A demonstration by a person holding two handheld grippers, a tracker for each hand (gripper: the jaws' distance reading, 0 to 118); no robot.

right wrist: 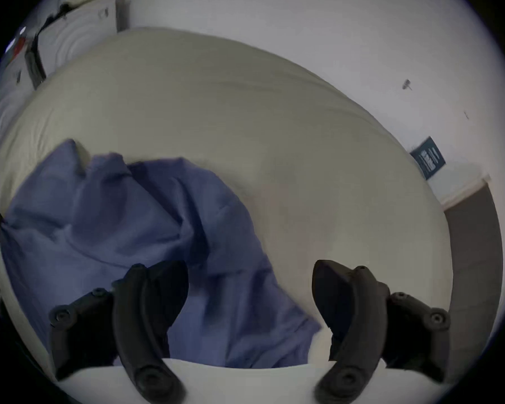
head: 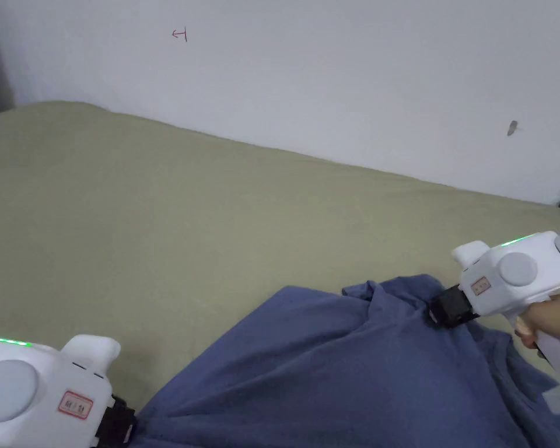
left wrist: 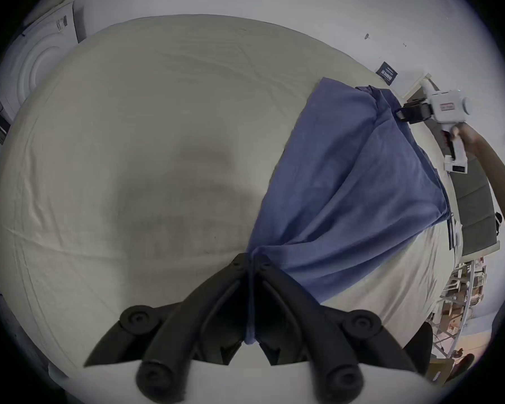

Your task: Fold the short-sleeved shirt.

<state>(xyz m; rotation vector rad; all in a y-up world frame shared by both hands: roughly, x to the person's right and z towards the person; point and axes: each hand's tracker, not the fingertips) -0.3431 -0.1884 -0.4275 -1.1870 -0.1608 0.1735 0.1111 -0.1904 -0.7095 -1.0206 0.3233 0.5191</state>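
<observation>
A blue short-sleeved shirt (head: 343,373) lies rumpled on the near right part of the olive bed (head: 156,221). My left gripper (left wrist: 250,260) is shut on a bunched edge of the shirt (left wrist: 347,183), and cloth hangs down between its jaws; in the head view the left gripper (head: 118,426) is at the lower left corner. My right gripper (right wrist: 251,267) is open, its jaws wide apart just above the shirt (right wrist: 99,221). From the head view, the right gripper (head: 442,309) has its black tip against a raised fold at the shirt's far edge.
The bed sheet (left wrist: 129,148) spreads bare to the left and back, up to a white wall (head: 331,70). A white appliance (left wrist: 35,60) stands past the bed's far left corner. A dark card (right wrist: 427,156) leans on the wall at the right, beside grey flooring (left wrist: 475,206).
</observation>
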